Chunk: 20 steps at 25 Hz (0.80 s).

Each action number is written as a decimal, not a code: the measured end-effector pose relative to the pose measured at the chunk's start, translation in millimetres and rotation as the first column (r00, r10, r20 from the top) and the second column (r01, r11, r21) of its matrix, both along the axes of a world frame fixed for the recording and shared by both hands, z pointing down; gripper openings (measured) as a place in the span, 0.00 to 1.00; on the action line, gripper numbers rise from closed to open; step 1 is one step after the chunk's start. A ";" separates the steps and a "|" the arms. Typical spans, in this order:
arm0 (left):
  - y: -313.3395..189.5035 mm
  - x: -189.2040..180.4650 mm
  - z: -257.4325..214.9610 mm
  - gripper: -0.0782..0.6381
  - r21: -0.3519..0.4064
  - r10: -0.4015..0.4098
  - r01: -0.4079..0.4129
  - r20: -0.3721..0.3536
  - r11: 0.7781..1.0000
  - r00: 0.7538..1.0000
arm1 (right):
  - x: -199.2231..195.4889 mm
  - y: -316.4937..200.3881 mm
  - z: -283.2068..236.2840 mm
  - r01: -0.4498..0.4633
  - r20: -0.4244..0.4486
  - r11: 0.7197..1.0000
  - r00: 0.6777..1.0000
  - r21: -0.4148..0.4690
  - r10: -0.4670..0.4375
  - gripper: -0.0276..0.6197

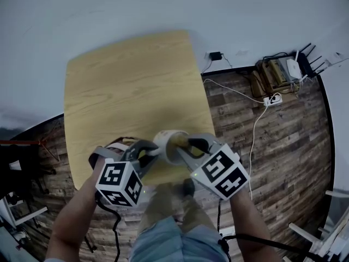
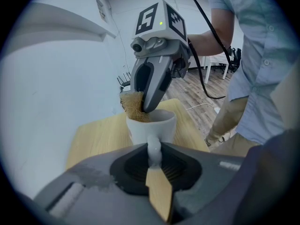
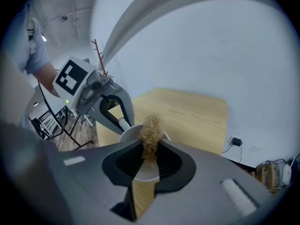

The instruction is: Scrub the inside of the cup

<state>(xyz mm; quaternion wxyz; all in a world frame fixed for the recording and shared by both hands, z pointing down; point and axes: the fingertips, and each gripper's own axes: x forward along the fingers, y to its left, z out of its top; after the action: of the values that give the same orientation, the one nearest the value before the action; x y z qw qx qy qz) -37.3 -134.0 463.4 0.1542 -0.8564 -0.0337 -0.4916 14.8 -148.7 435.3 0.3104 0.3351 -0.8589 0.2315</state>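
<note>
A white cup [image 1: 168, 139] hangs over the near edge of the wooden table [image 1: 131, 86]. My left gripper [image 1: 150, 149] is shut on the cup's handle [image 2: 153, 147], which stands upright between the jaws in the left gripper view. The cup's rim [image 2: 161, 117] faces up. My right gripper [image 1: 183, 146] is shut on a tan fibrous scrubber [image 3: 151, 131]. The scrubber [image 2: 133, 106] rests at the cup's rim on the left side and dips into the mouth. From the right gripper view, the cup [image 3: 146, 171] shows below the scrubber, with the left gripper [image 3: 121, 121] behind it.
The wood floor at the right holds a power strip [image 1: 272, 99], a white cable [image 1: 256, 125] and a box with a router [image 1: 283, 72]. A charger [image 1: 215, 55] lies by the wall. The person's legs [image 1: 169, 222] stand right below the grippers. A black rack [image 1: 16, 168] stands at the left.
</note>
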 end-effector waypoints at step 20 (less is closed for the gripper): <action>-3.0 9.0 -0.7 0.20 -0.003 -0.026 0.026 0.013 1.000 1.000 | 12.1 43.0 11.0 0.029 0.016 0.994 0.999 -0.103 -0.028 0.14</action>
<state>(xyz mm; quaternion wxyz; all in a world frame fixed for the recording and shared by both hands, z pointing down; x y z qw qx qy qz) -28.4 -137.0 462.7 0.1463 -0.8538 -0.0245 -0.4991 26.9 -105.6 446.3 0.3245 0.3046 -0.8528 0.2733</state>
